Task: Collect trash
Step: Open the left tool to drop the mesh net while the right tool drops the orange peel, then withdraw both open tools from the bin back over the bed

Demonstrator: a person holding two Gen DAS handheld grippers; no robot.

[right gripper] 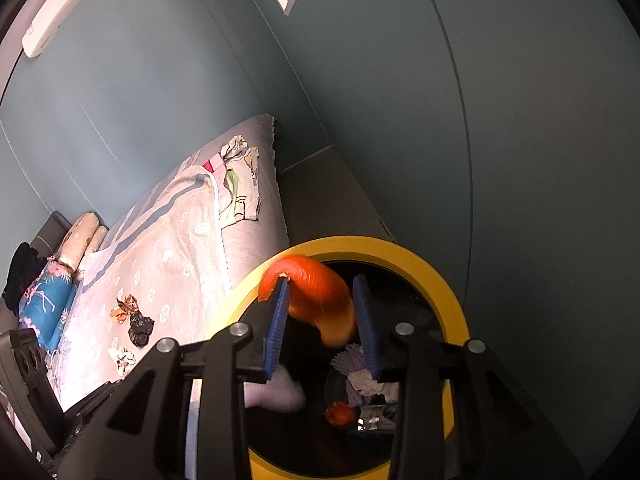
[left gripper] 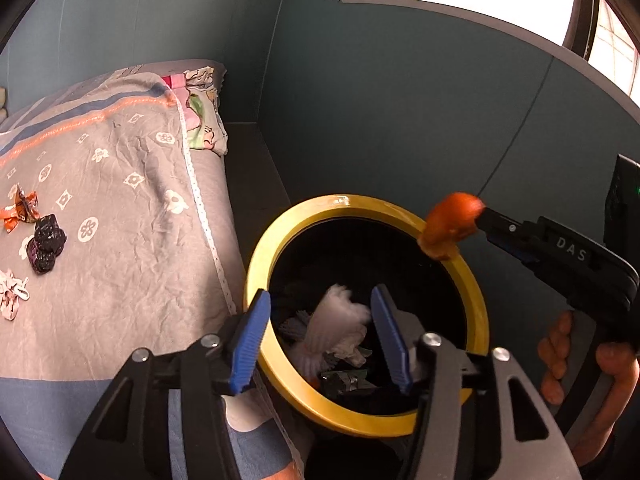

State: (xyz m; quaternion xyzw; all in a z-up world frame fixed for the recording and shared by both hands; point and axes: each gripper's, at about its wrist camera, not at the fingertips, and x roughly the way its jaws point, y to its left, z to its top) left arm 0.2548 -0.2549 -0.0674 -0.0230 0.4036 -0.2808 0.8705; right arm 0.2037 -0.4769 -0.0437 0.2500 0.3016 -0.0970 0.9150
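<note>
A black bin with a yellow rim [left gripper: 256,280] [right gripper: 448,280] stands beside the bed. My left gripper [left gripper: 320,296] hangs open over its mouth. A blurred white crumpled tissue [left gripper: 340,328] is loose between the blue pads. My right gripper [right gripper: 322,282] [left gripper: 480,216] is open over the bin's far rim. An orange peel [right gripper: 316,300] [left gripper: 452,224] sits between its pads, hooked over the left fingertip, its lower end blurred. On the bed lie an orange wrapper [left gripper: 22,208] [right gripper: 126,308], a dark crumpled bag [left gripper: 46,242] [right gripper: 140,330] and a white scrap [left gripper: 10,296] [right gripper: 124,356].
The bin holds several pieces, among them another orange peel [right gripper: 340,416] and foil [left gripper: 348,380]. The grey patterned bedspread [left gripper: 132,240] lies to the left, and teal wall panels [left gripper: 400,120] close in behind and to the right. A person's hand [left gripper: 560,360] grips the right handle.
</note>
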